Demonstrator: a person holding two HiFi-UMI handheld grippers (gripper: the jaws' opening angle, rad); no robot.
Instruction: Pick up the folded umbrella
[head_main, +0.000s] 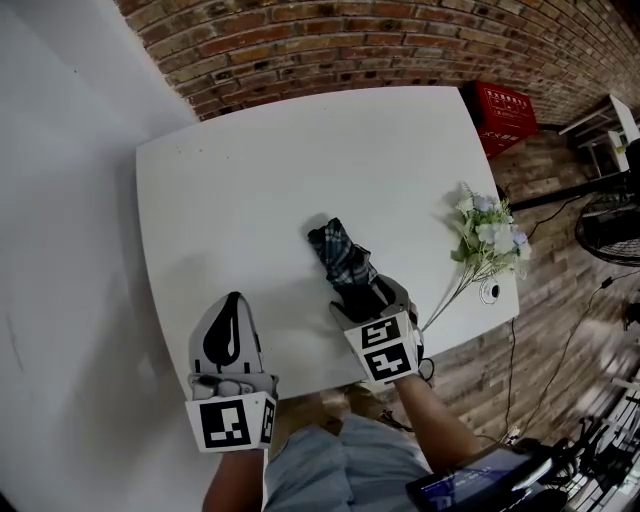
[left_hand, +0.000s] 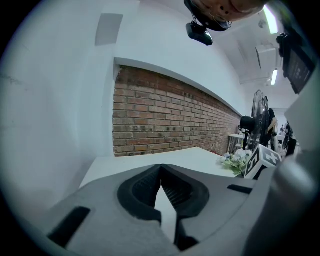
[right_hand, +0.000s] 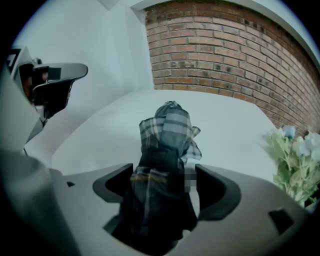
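Folded plaid umbrella (head_main: 340, 255) lying near the middle of the white worktop (head_main: 250, 180), near end between the spread jaws of the right tool (head_main: 371, 296), not clamped. Left tool (head_main: 234, 301) alongside, jaws together, empty. Artificial flowers (head_main: 487, 235) at the right edge.

Your left gripper (left_hand: 161, 167) sitting across the lower frame, jaws meeting at their tips with nothing between them, white table (left_hand: 192, 154) stretching behind, brick wall (left_hand: 165, 117) filling mid-frame, flowers (left_hand: 233, 161) lying at the right.
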